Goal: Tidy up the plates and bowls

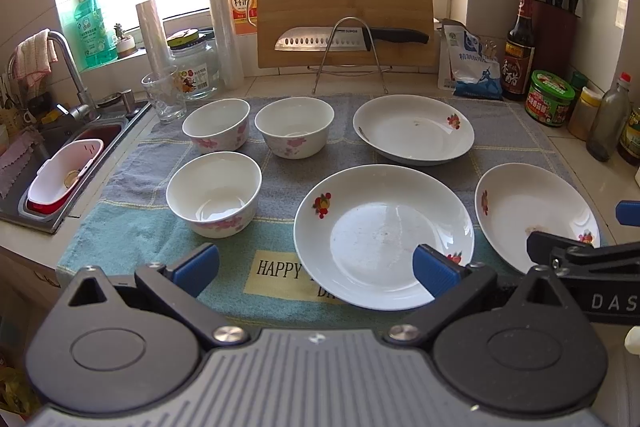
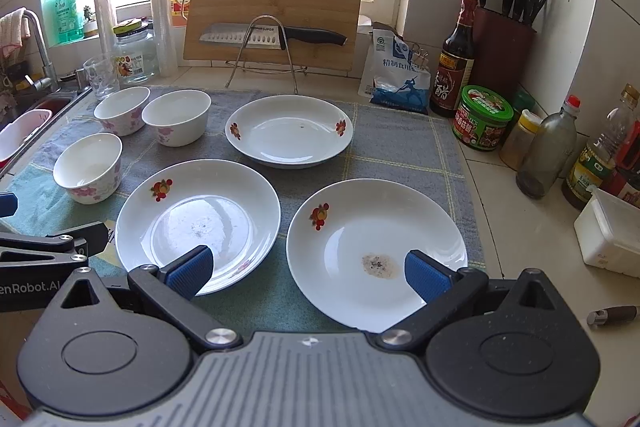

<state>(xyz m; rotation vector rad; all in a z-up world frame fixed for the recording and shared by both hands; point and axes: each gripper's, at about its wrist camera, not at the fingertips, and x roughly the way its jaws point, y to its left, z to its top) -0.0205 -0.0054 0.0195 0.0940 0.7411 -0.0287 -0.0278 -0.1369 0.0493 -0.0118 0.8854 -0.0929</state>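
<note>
Hovering low over the near edge of the towel, the left claw is spread wide and released, gripping nothing; its blue right pad overlaps the near rim of the middle plate in the left wrist view, though whether it touches the rim cannot be told. The right claw is likewise spread and empty, its left pad over the rim of the middle plate and its right pad over the stained plate at about 5 o'clock on the towel.

Part of the towel's printed label is covered by the middle plate, so only "HAPPY" reads clearly. In the left wrist view the stained plate is cut across by the right claw's black frame at 3 o'clock. The sink at 9 o'clock is only partly seen.

Three bowls with pink flowers sit on the left half of the towel: two side by side at the back, one nearer, all upright and apart. Three white plates with red flower marks lie to the right: one at 12 o'clock, the far plate, and two nearer, just beside each other. One cutting board leans at the back with one knife on a wire stand before it.
</note>
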